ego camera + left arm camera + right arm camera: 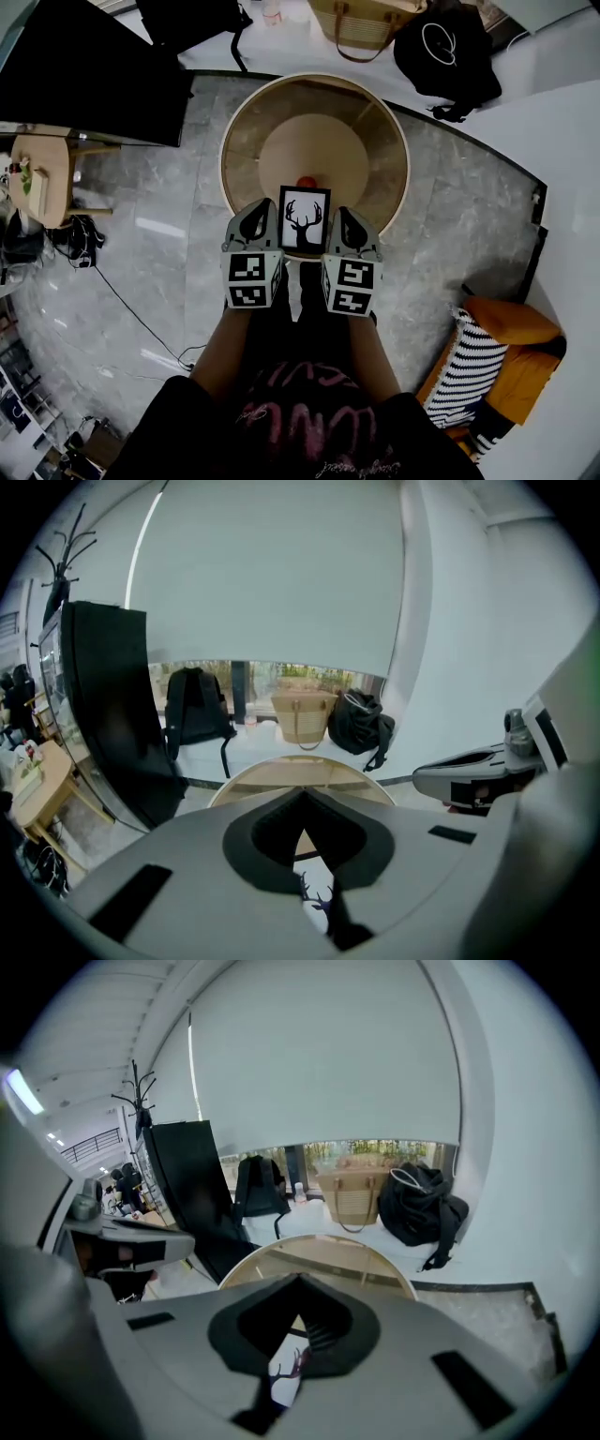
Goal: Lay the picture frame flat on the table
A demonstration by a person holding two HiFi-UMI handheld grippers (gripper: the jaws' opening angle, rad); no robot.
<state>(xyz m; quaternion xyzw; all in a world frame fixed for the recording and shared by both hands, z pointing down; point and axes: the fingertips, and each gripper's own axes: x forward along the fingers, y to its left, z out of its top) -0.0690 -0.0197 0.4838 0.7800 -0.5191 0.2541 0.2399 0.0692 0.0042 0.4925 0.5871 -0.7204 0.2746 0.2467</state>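
Black picture frame with a deer silhouette sits at the near rim of the round wooden table, between my two grippers. My left gripper is clamped on its left edge and my right gripper on its right edge.

From above, the person wears a dark top printed with pink lettering. The left tongs and right tongs are pale grey, teardrop-shaped shells with black inner recesses. Each carries a white cube covered in black square markers. In the tongs' own views, smooth grey jaws surround a dark diamond-shaped hollow, with black rectangular slots on either side.
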